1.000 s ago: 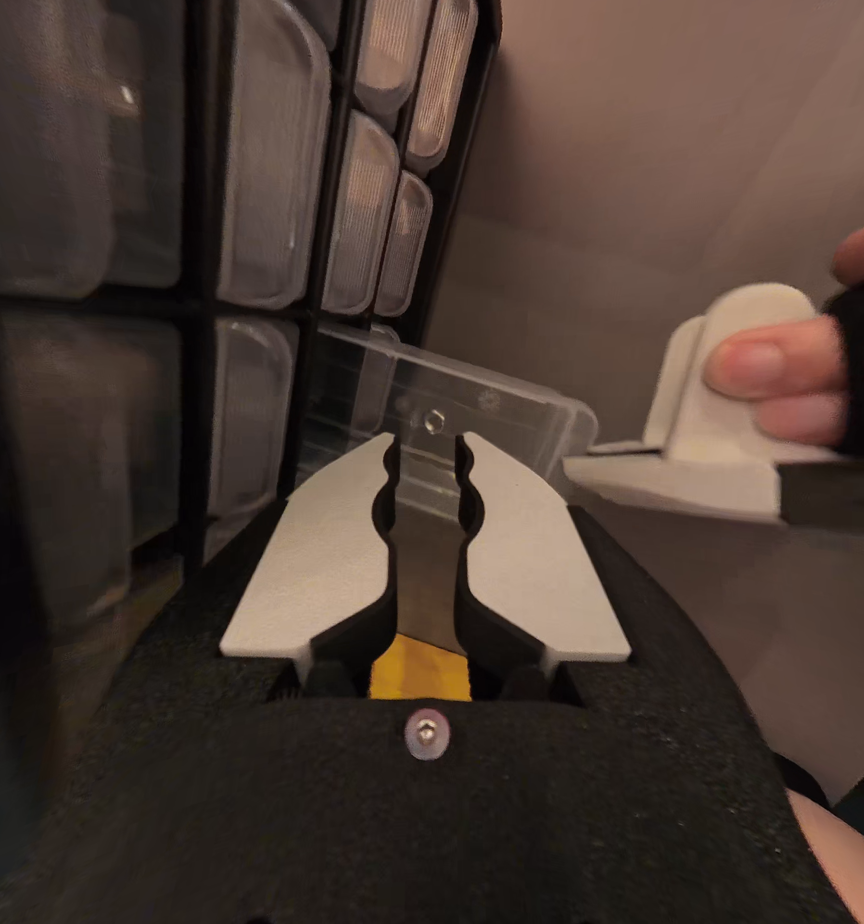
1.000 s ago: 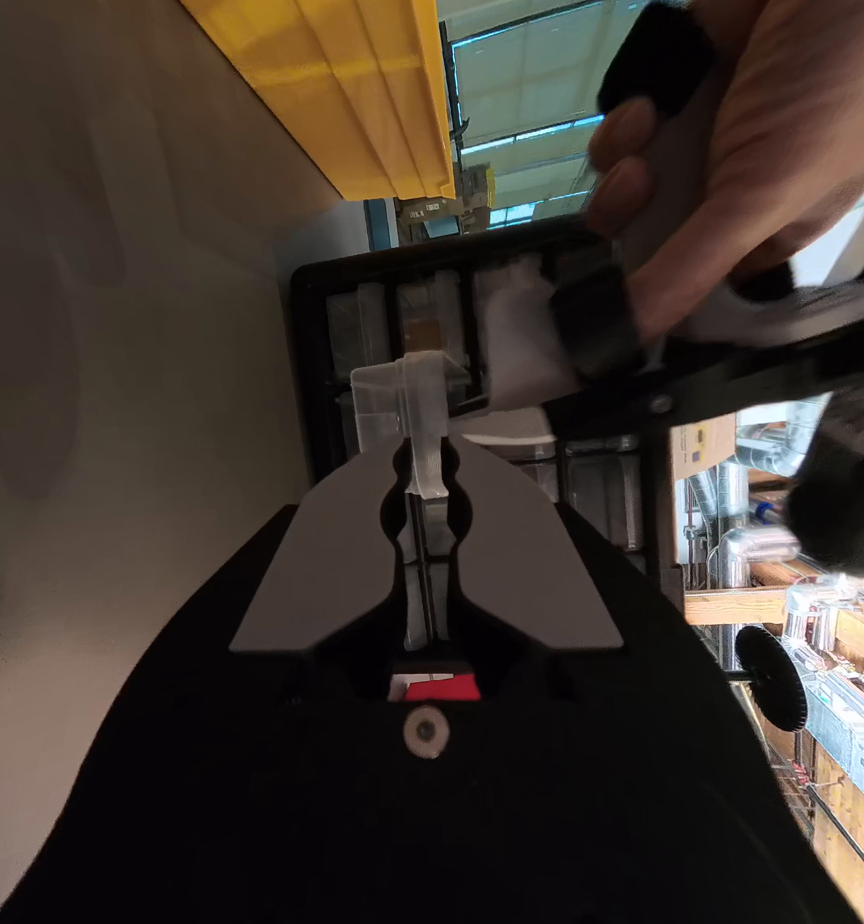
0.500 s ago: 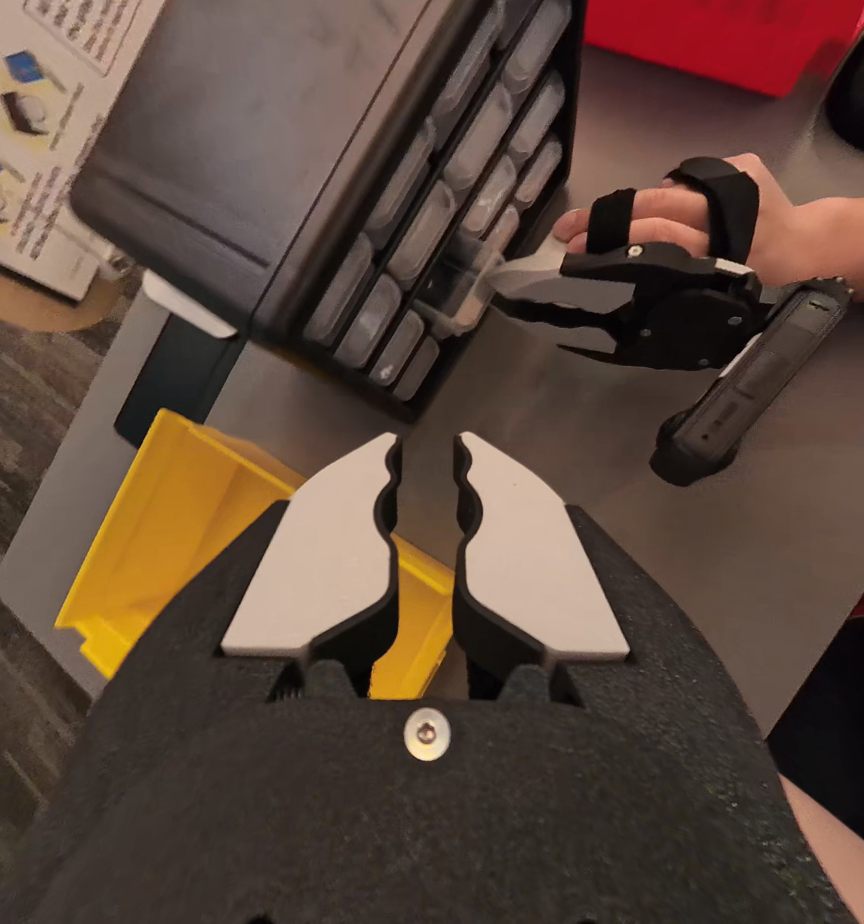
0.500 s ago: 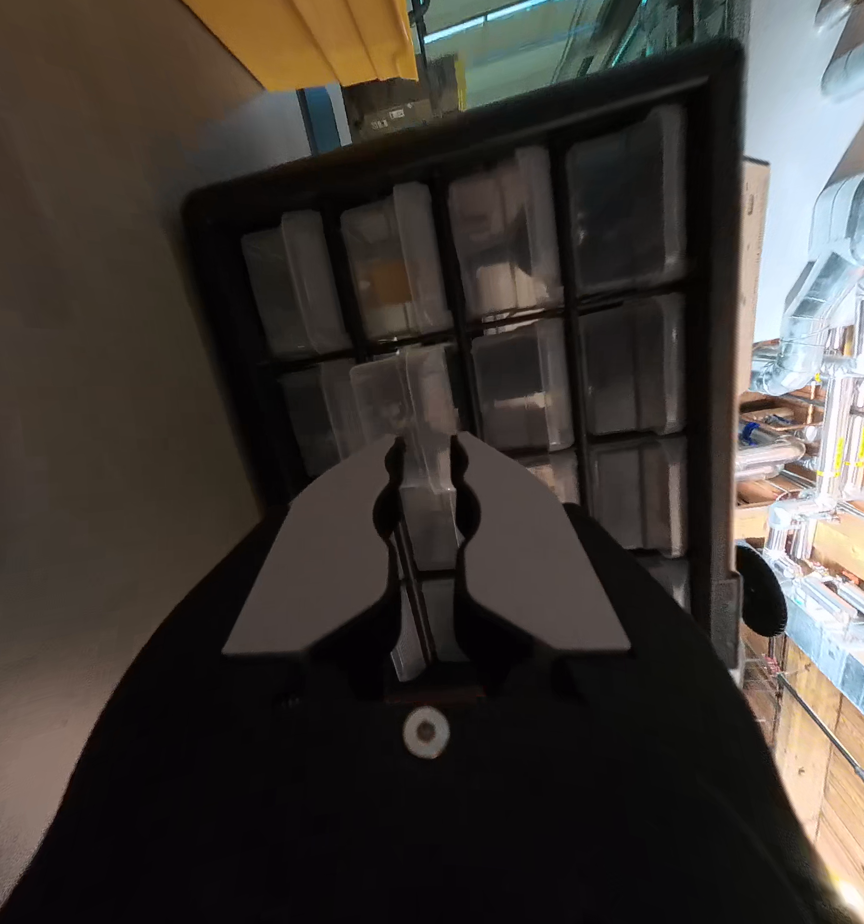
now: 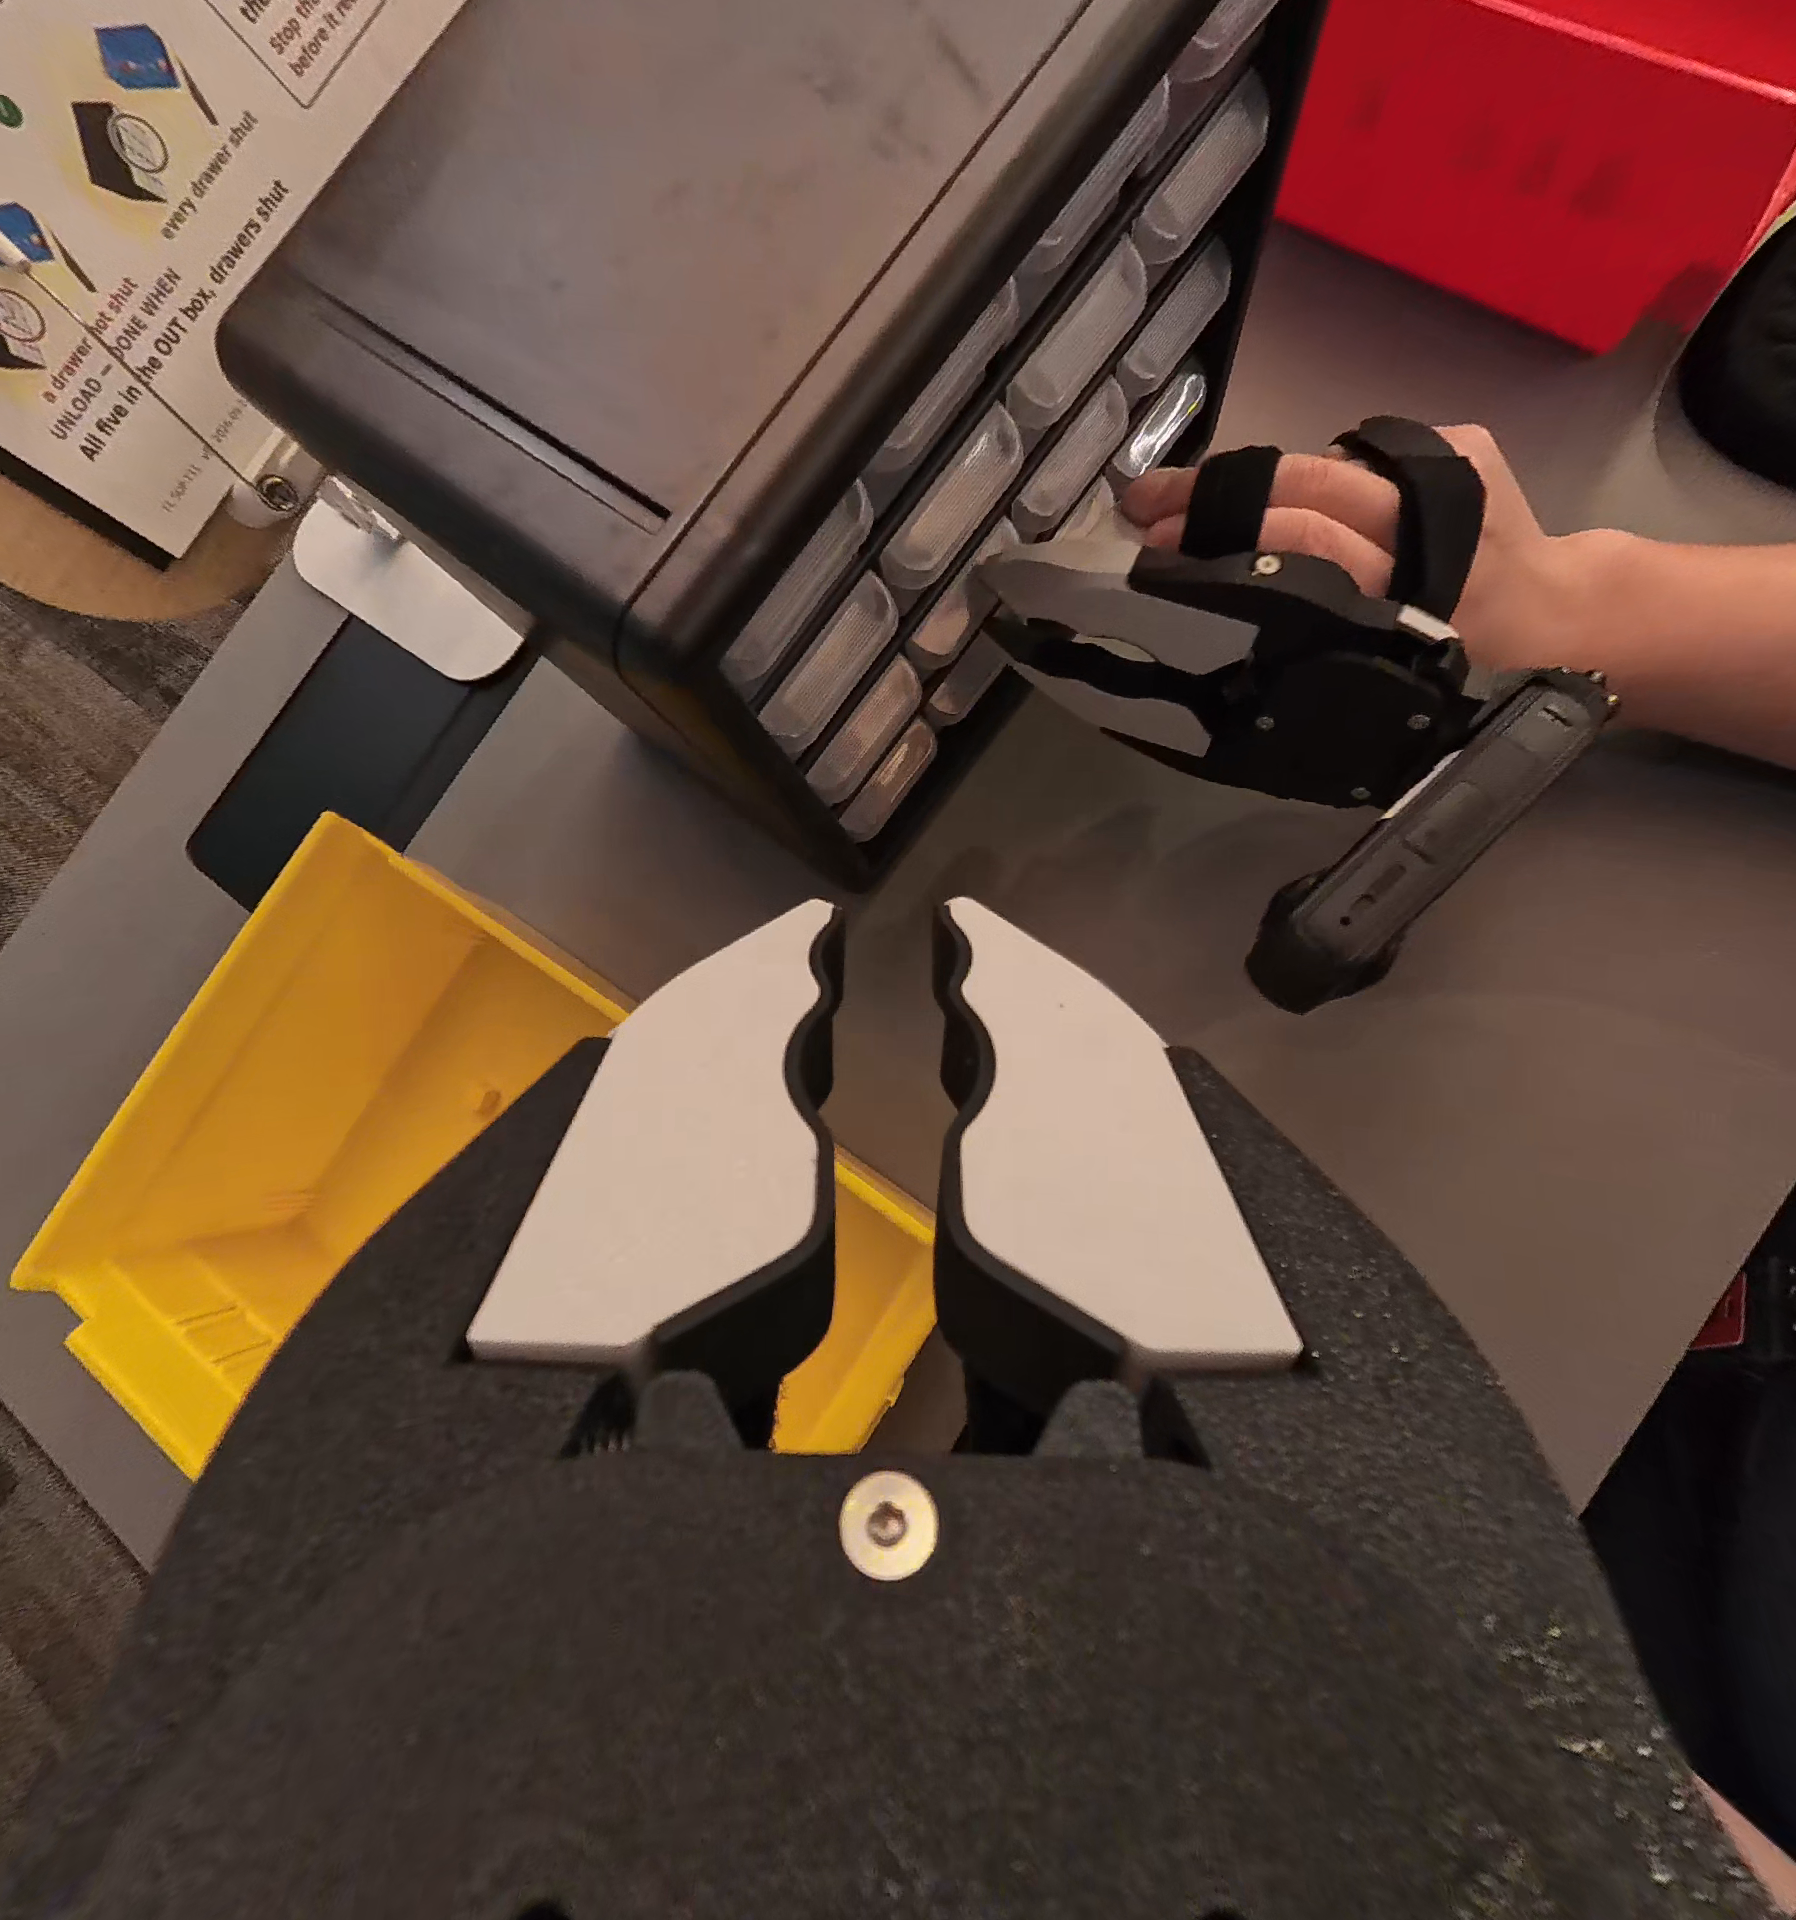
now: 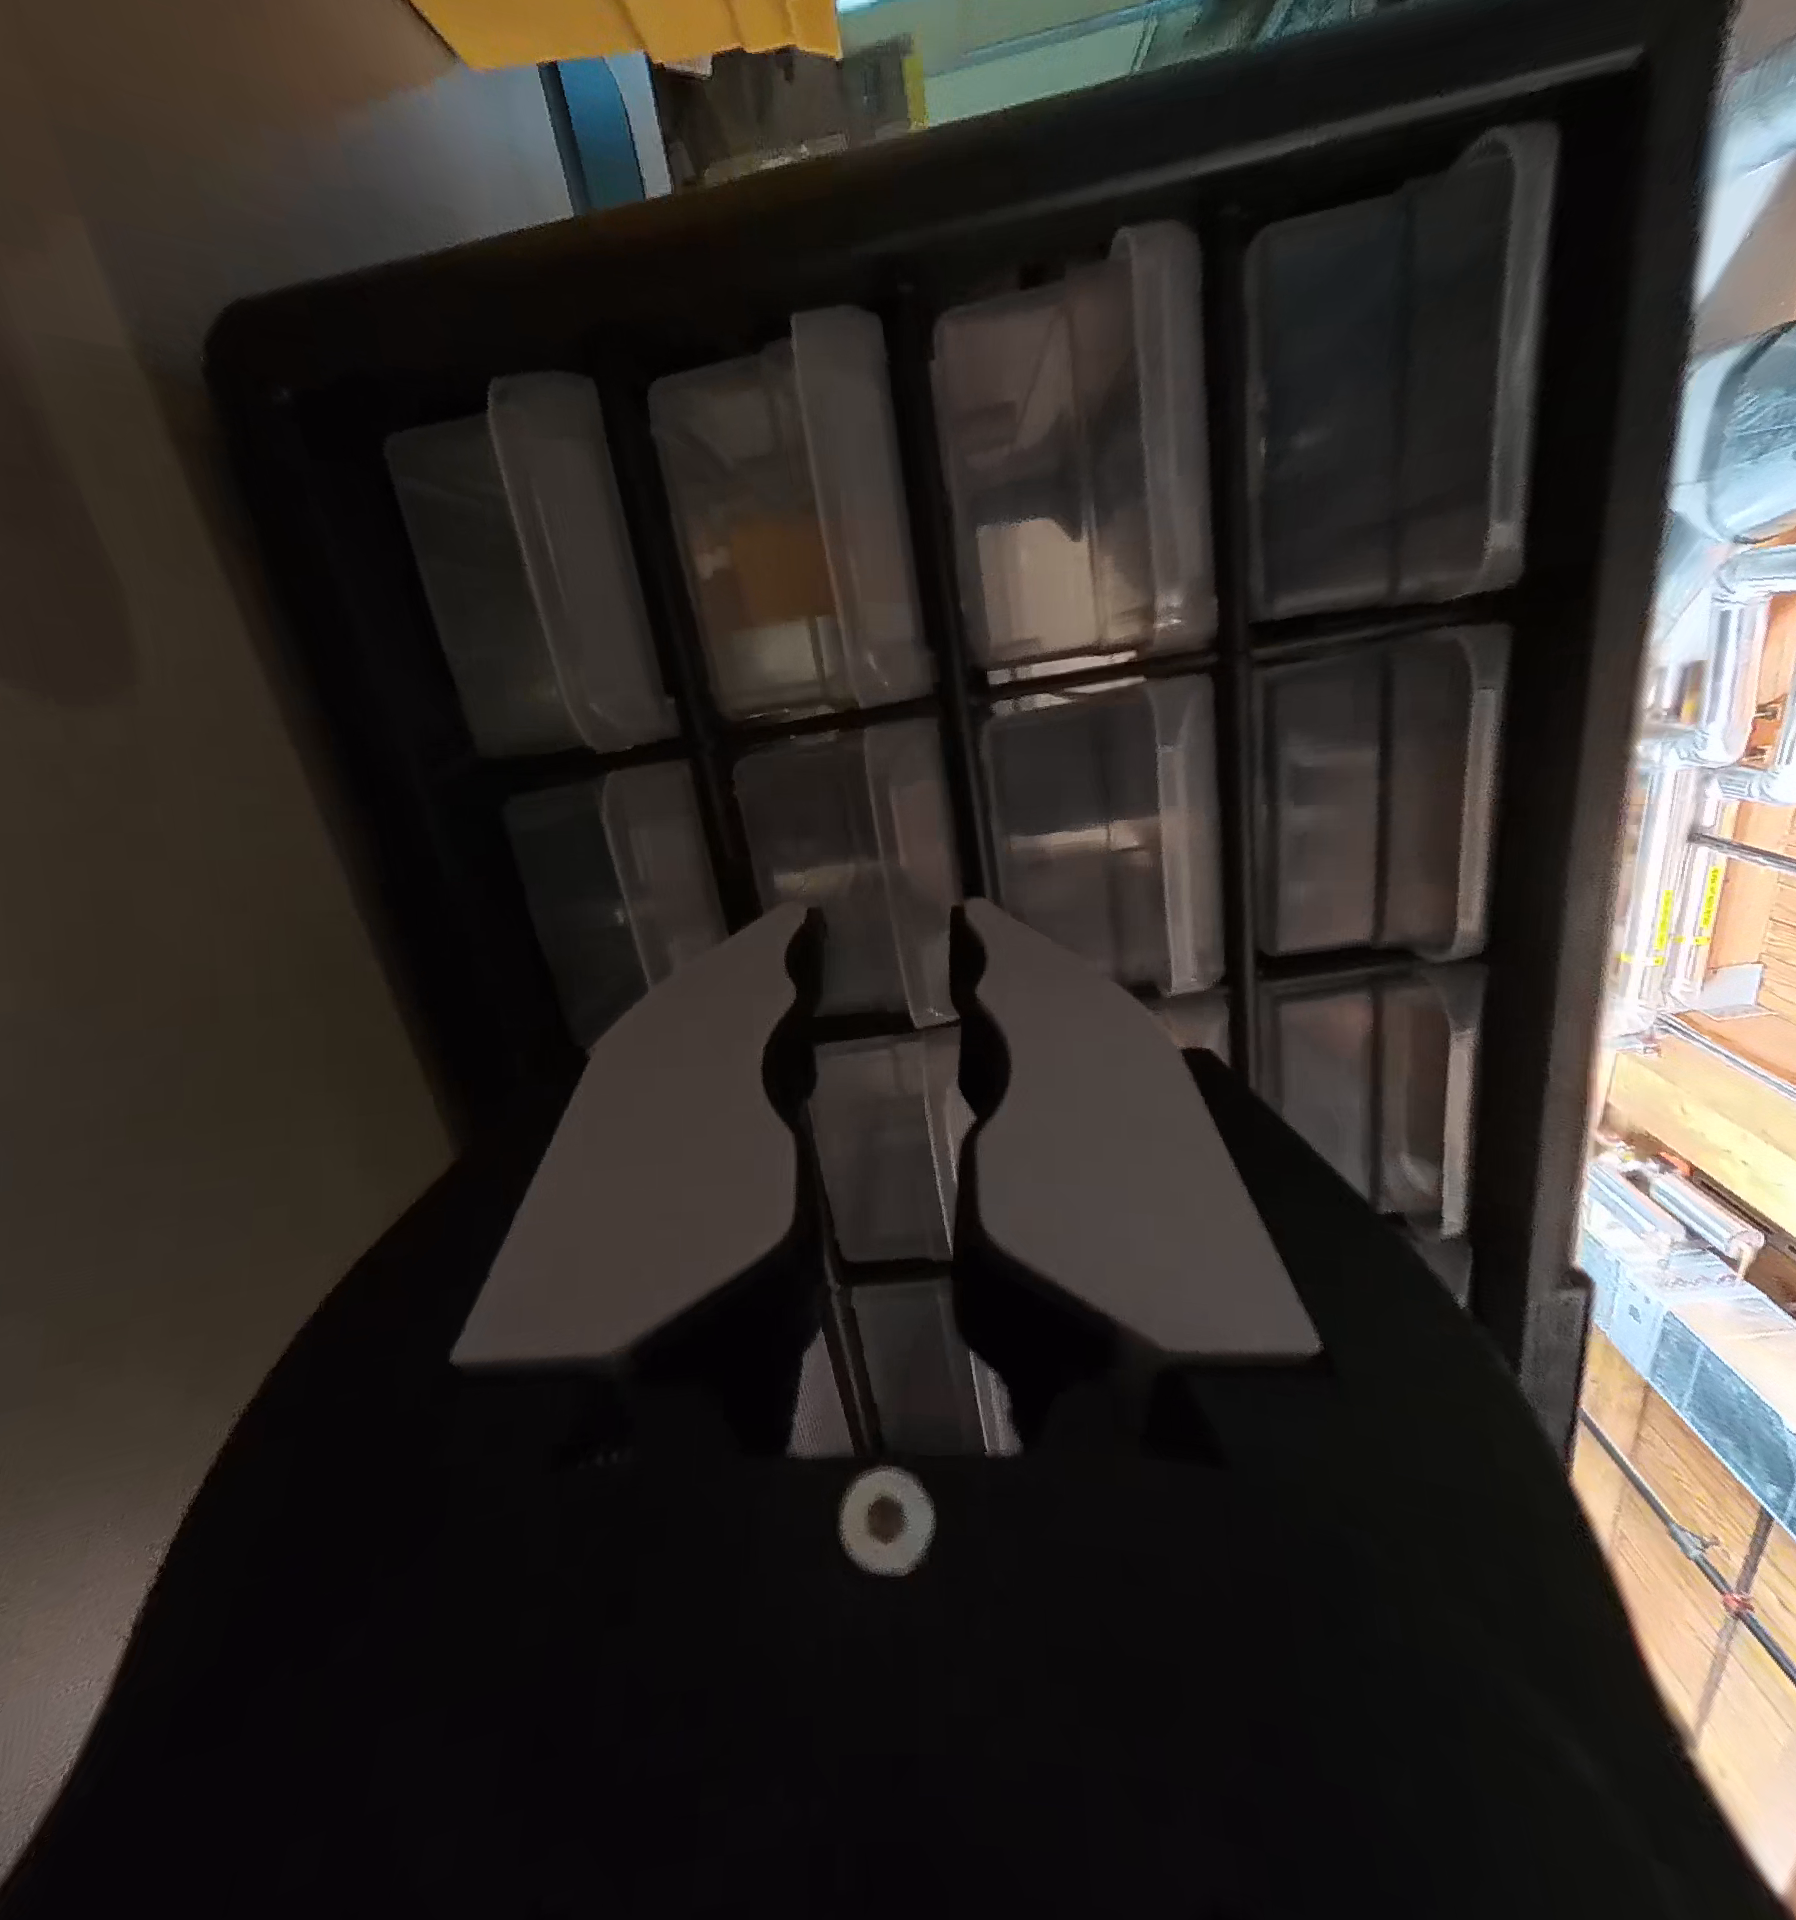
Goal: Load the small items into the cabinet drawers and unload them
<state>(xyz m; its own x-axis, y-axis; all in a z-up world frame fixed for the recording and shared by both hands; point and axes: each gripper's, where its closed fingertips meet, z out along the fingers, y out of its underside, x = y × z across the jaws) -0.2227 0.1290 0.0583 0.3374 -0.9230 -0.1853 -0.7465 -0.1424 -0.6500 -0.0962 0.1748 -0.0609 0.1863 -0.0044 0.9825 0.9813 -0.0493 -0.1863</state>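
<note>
The left gripper (image 5: 886, 914) is held high above the grey table (image 5: 1496, 1091), tilted downward, its jaws spread with a narrow gap and nothing between them. Beneath it, toward 8 o'clock, an empty yellow bin (image 5: 281, 1143) is seen at the table's edge. At 12 o'clock in the left wrist view stands the black drawer cabinet (image 5: 665, 312), its clear drawers (image 5: 977, 499) all pushed in. A red bin (image 5: 1538, 145) is seen at 1 o'clock, and a printed instruction sheet (image 5: 94, 208) at 10 o'clock.

The right gripper (image 5: 998, 613), rolled onto its side, is held level by a strapped hand (image 5: 1330, 520) reaching in from 3 o'clock, fingertips at the cabinet front. In the right wrist view its jaws (image 6: 883, 925) are seen parted, empty, just before a lower drawer (image 6: 852, 862). Small items are dimly visible inside two upper drawers (image 6: 780, 540); what they are cannot be told.
</note>
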